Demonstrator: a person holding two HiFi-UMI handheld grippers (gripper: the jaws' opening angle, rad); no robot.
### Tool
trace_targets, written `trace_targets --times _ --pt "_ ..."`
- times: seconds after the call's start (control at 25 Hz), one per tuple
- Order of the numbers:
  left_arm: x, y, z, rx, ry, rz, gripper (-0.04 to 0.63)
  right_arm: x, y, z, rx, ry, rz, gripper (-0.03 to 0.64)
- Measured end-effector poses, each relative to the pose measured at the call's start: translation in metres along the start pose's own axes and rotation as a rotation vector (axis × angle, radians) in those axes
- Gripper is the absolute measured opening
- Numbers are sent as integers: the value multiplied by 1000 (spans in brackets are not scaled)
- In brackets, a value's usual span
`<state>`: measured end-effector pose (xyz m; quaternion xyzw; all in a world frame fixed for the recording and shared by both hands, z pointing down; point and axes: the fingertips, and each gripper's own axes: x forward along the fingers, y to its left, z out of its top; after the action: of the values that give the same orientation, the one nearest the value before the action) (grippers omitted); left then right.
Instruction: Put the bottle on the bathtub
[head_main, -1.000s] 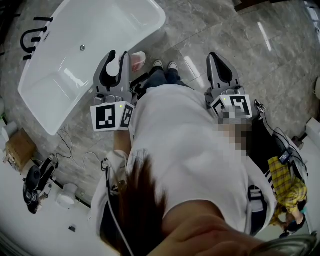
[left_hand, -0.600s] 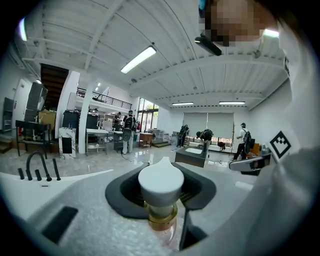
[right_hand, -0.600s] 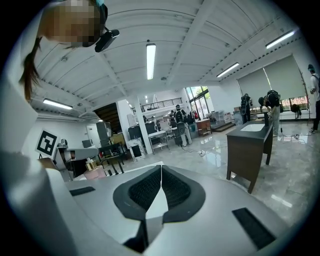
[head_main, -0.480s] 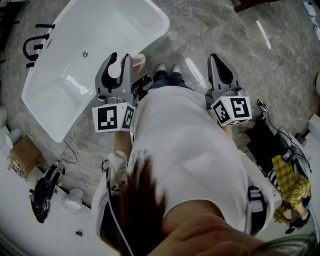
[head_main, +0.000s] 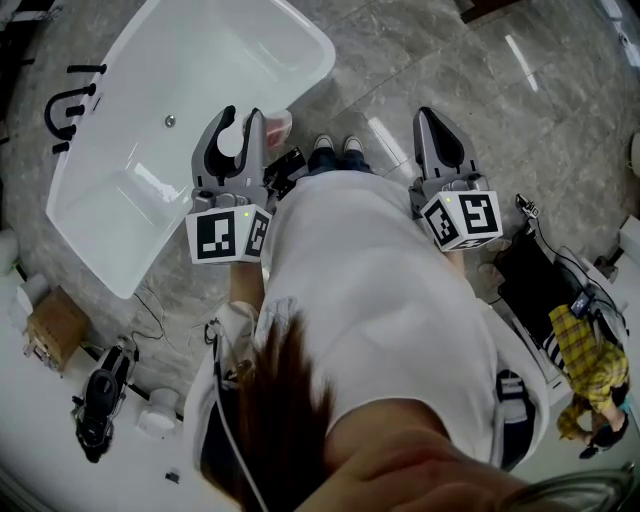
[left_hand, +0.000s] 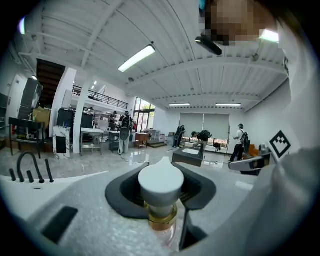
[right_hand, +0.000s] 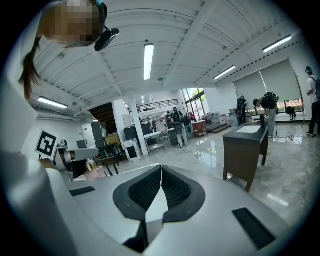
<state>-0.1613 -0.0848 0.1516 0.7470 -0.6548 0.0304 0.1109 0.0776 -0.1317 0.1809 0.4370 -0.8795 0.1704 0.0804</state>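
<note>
The left hand-held gripper (head_main: 236, 122) was clamped on the bottle (head_main: 231, 143), and what a firm pinch it was: in the left gripper view its dark pads (left_hand: 200, 192) sat on either side of the neck, right below the white rounded cap, with a gold collar and a pale pink body beneath. From the head view, the bottle's pink body (head_main: 278, 124) poked out to the right of the jaws, carried in the air just beside the near corner of the bathtub (head_main: 205, 70), not resting on it.

Over on the other side, the right hand-held gripper (head_main: 430, 118) was pressed together with nothing in it; the right gripper view showed its ribbed pads (right_hand: 176, 189) meeting at the tip.

The white bathtub stood on a grey marble floor (head_main: 450, 60), a black faucet (head_main: 66, 98) at its far side. The person's shoes (head_main: 335, 145) stood between the two grippers.
</note>
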Motion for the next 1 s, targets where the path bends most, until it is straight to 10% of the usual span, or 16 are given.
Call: trace_targets --times 1.0 --pt "123 -45 -143 73 199 -253 143 18 -41 -77 50 122 -51 12"
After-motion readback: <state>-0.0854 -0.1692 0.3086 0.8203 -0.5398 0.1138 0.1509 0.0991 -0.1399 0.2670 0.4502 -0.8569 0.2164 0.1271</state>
